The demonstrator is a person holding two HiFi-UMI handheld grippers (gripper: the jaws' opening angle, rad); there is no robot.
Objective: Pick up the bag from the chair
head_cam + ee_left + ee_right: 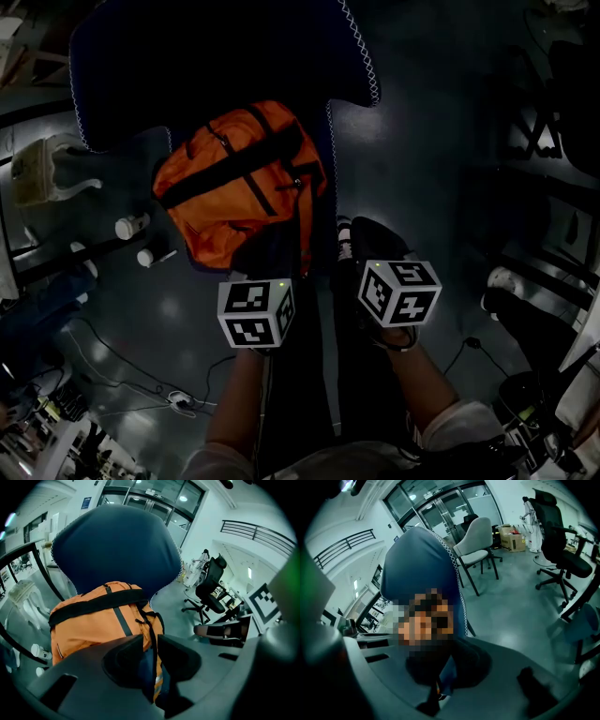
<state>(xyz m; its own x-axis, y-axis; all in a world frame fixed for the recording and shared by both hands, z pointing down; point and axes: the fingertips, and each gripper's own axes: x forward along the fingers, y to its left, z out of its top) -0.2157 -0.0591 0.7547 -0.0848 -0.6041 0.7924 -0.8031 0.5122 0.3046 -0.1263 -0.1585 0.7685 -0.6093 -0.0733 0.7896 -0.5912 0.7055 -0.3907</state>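
1. The orange bag [239, 178] lay on the blue chair [225, 56], leaning against its back, just ahead of the left claw [150, 665].
2. The left claw was clenched to a narrow slit. It seemed to be grasping the bag's near edge, where a black strap [151, 632] ran down between the jaws.
3. The right claw [443, 670] was clenched too, with nothing clearly in it. It hung beside the left claw, with the chair's stitched edge ahead.
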